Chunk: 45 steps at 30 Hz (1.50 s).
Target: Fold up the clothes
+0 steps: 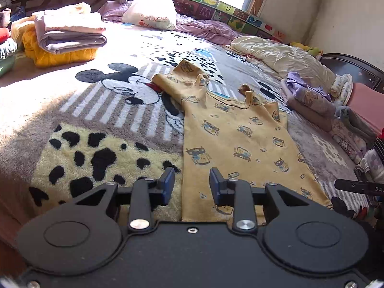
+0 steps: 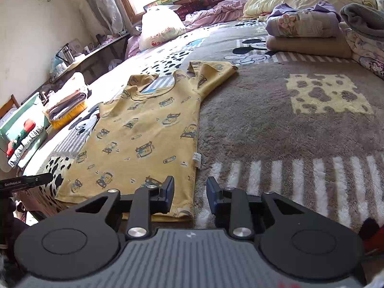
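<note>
**Both grippers waited at the shirt's near hem**

The yellow shirt point(image 1: 230, 132) lay flat on the blanket point(image 1: 96, 144), its long axis running away toward the collar. The left gripper point(image 1: 192, 187) and right gripper point(image 2: 189, 192) stood at the hem corners, fingers apart, holding nothing.

A bed carries everything, covered by a plush cartoon-mouse blanket point(image 1: 100, 110) with grey stripes and spotted yellow patches. A yellow printed shirt point(image 1: 230, 132) lies spread flat on it, sleeves rumpled. A stack of folded clothes point(image 1: 64, 38) sits on one side, a purple folded pile point(image 2: 304, 28) on the other. Near the far edge lie a white plastic bag point(image 1: 151, 7), a lilac sheet point(image 1: 206, 28) and a cream quilt point(image 1: 280, 55).
</note>
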Available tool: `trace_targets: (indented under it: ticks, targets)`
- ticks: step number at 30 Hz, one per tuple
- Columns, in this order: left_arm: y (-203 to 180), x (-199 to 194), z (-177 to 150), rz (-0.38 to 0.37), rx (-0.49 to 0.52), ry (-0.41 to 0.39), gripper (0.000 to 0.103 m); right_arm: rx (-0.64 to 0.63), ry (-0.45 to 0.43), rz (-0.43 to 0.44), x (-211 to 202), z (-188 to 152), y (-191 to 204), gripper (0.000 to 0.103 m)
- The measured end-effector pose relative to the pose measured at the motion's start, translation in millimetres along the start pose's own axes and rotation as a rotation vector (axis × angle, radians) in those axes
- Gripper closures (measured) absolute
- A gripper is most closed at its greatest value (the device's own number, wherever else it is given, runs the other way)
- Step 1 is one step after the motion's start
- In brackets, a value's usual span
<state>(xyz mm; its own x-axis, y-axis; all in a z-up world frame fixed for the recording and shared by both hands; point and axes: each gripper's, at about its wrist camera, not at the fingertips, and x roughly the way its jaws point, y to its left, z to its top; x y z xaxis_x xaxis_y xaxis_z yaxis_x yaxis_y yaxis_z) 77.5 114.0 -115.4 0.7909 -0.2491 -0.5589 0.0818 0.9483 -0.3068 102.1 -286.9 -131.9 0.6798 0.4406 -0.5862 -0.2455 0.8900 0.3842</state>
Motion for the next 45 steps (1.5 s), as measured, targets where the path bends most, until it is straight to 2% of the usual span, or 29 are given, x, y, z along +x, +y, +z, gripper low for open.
trace_targets:
  ticks: [2,4,5,6,7,10,16,23,29,32,35,37,45]
  targets:
    - [-7,20,4,-0.018,0.023,0.025,0.074,-0.033,-0.010,0.059,9,7,9,0.072]
    - [-6,39,2,0.002,0.032,0.098,0.073,-0.085,-0.023,0.102,24,10,18,0.067]
    - [-5,48,0,0.014,0.036,0.137,0.073,-0.111,-0.021,0.087,34,8,20,0.062]
    - [-4,50,2,0.015,0.025,0.158,0.073,-0.132,0.020,0.037,48,5,20,0.061]
    - [-1,46,7,0.003,0.003,0.153,0.073,-0.131,0.099,-0.018,64,1,17,0.063]
    - [12,38,24,-0.014,-0.050,0.058,0.072,-0.104,0.053,0.020,52,2,10,0.064]
    - [46,64,68,0.009,-0.172,-0.009,0.072,0.082,-0.106,0.089,36,25,-20,0.064]
    - [85,112,118,-0.024,-0.383,-0.076,0.072,0.214,-0.147,0.075,84,65,-60,0.063]
    - [109,153,134,-0.034,-0.504,-0.058,0.072,0.350,-0.200,0.096,133,100,-100,0.056]
    - [113,172,140,-0.028,-0.506,-0.026,0.071,0.428,-0.204,0.132,156,111,-119,0.055]
    - [113,190,149,-0.041,-0.482,0.004,0.064,0.470,-0.193,0.162,172,118,-132,0.055]
    - [112,198,158,-0.057,-0.450,0.023,0.060,0.455,-0.170,0.177,179,126,-134,0.054]
    - [102,231,176,-0.086,-0.316,0.083,0.062,0.428,-0.158,0.197,189,131,-136,0.055]
